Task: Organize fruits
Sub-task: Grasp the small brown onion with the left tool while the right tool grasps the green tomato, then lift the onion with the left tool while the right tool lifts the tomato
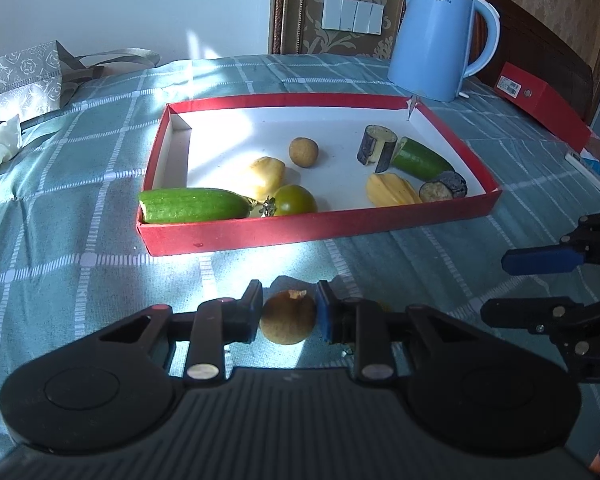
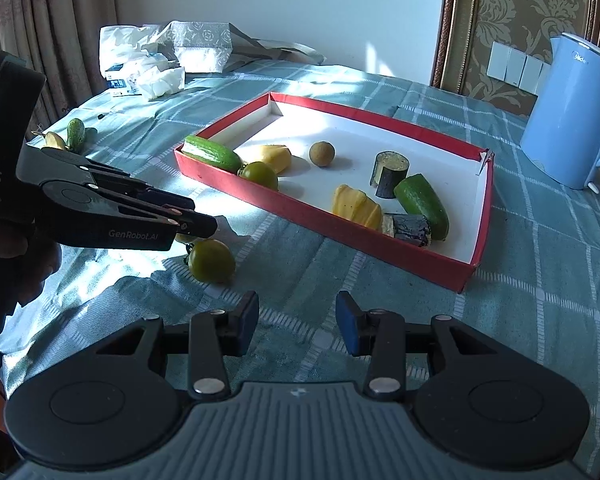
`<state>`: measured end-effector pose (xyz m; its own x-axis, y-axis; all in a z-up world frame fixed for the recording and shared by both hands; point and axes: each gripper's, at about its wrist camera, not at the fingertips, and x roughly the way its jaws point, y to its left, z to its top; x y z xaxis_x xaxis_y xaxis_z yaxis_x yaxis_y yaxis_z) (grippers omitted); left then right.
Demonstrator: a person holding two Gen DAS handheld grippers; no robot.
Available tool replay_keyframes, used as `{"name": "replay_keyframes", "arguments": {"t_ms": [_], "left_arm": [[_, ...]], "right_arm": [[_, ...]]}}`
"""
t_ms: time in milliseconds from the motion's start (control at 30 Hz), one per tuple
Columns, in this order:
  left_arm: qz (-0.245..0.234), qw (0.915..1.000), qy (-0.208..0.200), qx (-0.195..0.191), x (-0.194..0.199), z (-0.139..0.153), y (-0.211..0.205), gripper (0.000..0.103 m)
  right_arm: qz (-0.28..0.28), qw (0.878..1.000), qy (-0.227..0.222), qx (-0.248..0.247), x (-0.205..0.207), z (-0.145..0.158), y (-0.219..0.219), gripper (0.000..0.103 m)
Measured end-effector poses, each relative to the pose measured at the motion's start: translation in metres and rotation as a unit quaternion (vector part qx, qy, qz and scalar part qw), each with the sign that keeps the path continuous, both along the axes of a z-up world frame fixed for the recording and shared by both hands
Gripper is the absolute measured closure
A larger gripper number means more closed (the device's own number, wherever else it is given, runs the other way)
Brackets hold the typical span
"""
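Observation:
My left gripper (image 1: 288, 316) is shut on a small brown round fruit (image 1: 287, 320), low over the checked cloth in front of the red tray (image 1: 260, 234). In the right wrist view the left gripper (image 2: 204, 229) comes in from the left, and a green tomato (image 2: 212, 261) lies on the cloth beside its tip. The tray (image 2: 340, 237) holds cucumber pieces (image 1: 194, 205), yellow fruit (image 1: 392, 190), a green tomato (image 1: 296, 199), another brown fruit (image 1: 303, 152) and eggplant chunks (image 1: 376, 144). My right gripper (image 2: 297, 322) hovers open over bare cloth, nothing between its fingers.
A blue kettle (image 1: 436, 40) stands behind the tray's far right corner, with a red box (image 1: 540, 100) beside it. A patterned gift bag (image 2: 204, 46) and tissues (image 2: 160, 80) lie at the far left. A small cucumber (image 2: 76, 134) rests near the cloth's left edge.

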<state>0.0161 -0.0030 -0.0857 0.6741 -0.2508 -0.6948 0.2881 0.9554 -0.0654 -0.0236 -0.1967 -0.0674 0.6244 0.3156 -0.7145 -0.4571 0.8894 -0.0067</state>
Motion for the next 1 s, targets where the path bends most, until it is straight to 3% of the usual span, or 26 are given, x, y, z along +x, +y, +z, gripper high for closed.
{"name": "replay_keyframes", "arguments": {"t_ms": [467, 800, 1000], "left_arm": [[0.083, 0.9965, -0.007, -0.003, -0.039, 0.016, 0.048, 0.078], [0.108, 0.9941, -0.011, -0.002, -0.054, 0.022, 0.059, 0.078], [0.110, 0.9939, -0.008, -0.003, -0.051, 0.023, 0.058, 0.078]], "right_arm": [[0.107, 0.994, -0.008, -0.011, 0.021, -0.007, 0.056, 0.062], [0.131, 0.991, 0.013, -0.021, 0.035, -0.027, 0.075, 0.062], [0.124, 0.992, 0.009, -0.009, 0.032, -0.030, 0.070, 0.068]]}}
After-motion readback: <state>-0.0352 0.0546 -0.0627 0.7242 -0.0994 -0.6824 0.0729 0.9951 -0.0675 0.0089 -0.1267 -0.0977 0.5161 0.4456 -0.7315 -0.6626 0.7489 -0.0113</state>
